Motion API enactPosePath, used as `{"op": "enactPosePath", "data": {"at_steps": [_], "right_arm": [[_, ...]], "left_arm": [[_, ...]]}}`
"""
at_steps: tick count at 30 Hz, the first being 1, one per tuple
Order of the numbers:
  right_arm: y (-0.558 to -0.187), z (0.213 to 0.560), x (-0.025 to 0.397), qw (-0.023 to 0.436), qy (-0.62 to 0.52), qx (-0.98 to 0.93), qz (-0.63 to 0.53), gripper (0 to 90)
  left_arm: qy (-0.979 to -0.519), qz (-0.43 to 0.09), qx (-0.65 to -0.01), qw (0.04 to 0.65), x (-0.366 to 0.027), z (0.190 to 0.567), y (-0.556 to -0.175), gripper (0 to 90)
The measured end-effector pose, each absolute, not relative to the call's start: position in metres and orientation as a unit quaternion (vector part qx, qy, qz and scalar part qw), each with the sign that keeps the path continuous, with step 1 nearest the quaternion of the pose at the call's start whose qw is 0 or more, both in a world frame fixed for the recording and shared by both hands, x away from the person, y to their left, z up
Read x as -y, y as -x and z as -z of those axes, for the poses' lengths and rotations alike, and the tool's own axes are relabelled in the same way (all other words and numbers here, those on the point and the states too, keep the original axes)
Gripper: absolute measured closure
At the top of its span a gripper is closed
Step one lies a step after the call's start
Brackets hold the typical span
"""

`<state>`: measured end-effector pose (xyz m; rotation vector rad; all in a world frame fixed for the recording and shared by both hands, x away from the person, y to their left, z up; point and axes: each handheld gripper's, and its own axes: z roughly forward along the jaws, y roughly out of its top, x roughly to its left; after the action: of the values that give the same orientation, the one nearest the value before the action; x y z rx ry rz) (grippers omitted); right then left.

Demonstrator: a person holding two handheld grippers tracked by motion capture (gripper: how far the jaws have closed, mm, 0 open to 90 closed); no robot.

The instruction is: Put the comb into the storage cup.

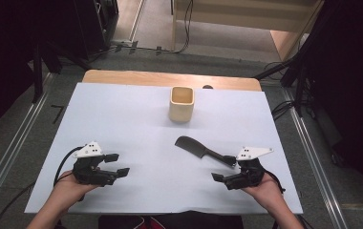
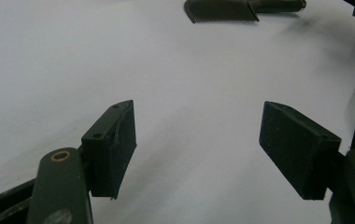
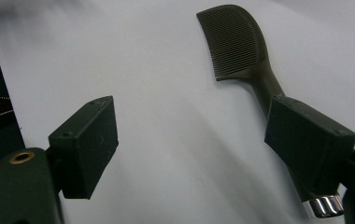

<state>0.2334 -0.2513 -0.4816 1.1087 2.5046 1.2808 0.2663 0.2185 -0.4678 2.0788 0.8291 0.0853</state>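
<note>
A dark comb point(image 1: 196, 147) with a handle lies flat on the white table cover point(image 1: 136, 124), right of centre. Its toothed head point(image 3: 234, 42) points away from my right gripper, and its handle runs back past the right-hand jaw to a silver end cap point(image 3: 326, 206). My right gripper point(image 1: 223, 169) rests low at the front right, open, with its far jaw touching or nearly touching the handle's end. My left gripper point(image 1: 116, 164) sits at the front left, open and holding nothing; the comb point(image 2: 241, 8) lies far ahead of it. A beige square cup point(image 1: 181, 103) stands upright at the back centre.
The cover spans most of a wooden table whose far edge point(image 1: 170, 77) shows behind the cup. Metal rails, cables and dark stands surround the table on the floor. Bare white cover point(image 2: 166, 70) lies between the two grippers.
</note>
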Motion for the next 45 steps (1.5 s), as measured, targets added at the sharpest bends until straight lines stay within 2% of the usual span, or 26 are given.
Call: {"op": "enactPosePath", "data": {"at_steps": [45], "right_arm": [[-0.2341, 0.4826, 0.2478, 0.052, -0.353, -0.831, -0.427, 15.5]], "left_arm": [[-0.837, -0.03, -0.333, 0.434, -0.2172, 0.4678, -0.267, 28.3]]}}
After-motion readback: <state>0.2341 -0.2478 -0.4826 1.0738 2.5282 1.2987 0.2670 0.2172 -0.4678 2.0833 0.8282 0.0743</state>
